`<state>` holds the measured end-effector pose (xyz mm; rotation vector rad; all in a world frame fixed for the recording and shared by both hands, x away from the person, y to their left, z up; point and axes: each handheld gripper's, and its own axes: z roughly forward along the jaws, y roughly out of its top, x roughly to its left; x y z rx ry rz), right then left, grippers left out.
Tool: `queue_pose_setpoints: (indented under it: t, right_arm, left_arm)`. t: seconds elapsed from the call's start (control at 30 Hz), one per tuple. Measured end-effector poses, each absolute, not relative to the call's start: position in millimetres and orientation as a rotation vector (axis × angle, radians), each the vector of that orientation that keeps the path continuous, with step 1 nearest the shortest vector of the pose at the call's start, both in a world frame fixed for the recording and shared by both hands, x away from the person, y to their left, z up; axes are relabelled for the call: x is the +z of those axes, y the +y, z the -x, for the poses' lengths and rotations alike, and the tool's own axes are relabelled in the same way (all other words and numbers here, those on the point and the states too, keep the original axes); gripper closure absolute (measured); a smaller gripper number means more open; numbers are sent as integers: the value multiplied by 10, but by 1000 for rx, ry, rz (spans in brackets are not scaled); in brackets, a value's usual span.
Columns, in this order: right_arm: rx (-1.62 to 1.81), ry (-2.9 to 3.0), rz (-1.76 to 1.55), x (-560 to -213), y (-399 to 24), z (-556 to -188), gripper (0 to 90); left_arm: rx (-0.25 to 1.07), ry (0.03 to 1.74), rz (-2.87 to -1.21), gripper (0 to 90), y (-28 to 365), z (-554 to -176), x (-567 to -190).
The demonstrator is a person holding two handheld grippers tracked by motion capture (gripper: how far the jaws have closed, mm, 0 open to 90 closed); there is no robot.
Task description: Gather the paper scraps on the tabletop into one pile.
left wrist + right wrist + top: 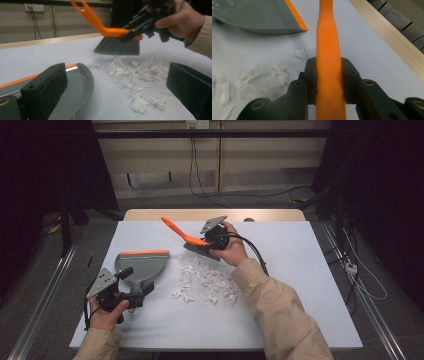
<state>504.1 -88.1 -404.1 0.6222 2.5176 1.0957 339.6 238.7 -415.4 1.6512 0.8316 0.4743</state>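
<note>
Overhead, the right gripper clamps the orange brush near the table's far edge, above the paper scraps; the left gripper grips the dustpan handle toward the near-left corner. Alongside the left gripper's jaws, the brush hovers over scraps. Between the right gripper's jaws, the brush handle is pinched tight.

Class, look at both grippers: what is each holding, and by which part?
The right gripper clamps the brush by its orange handle. The left gripper seems to grip the dustpan by its handle, though that hold is unclear.
</note>
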Motion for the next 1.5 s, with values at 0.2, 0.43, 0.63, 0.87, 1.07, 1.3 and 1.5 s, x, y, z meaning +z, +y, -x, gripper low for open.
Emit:
queue_pose_setpoints:
  t: [0.2, 0.43, 0.63, 0.87, 1.07, 1.3, 1.5]
  right_arm:
    - [1035, 2549, -582, -4165, -692, -5128, 711]
    - [1031, 2646, -433, -4131, -670, -4938, 711]
    - [1055, 2705, -351, -4090, -796, -4677, 712]
    - [1157, 2611, -436, -3898, -1031, -4617, 711]
    - [1118, 2567, -534, -3904, -1167, -4747, 710]
    - [1008, 2542, -603, -4138, -1129, -4906, 711]
    - [1049, 2602, -533, -4145, -1016, -4786, 711]
  left_arm:
    - [478, 835, -1647, 32, 2409, -3400, -4150]
    - [479, 842, -1643, 32, 2433, -3388, -4151]
    - [482, 839, -1646, 32, 2431, -3378, -4148]
    - [481, 835, -1652, 33, 2425, -3377, -4148]
    - [479, 833, -1656, 33, 2421, -3384, -4157]
    - [471, 832, -1659, 33, 2407, -3389, -4164]
    - [468, 830, -1657, 33, 2418, -3399, -4169]
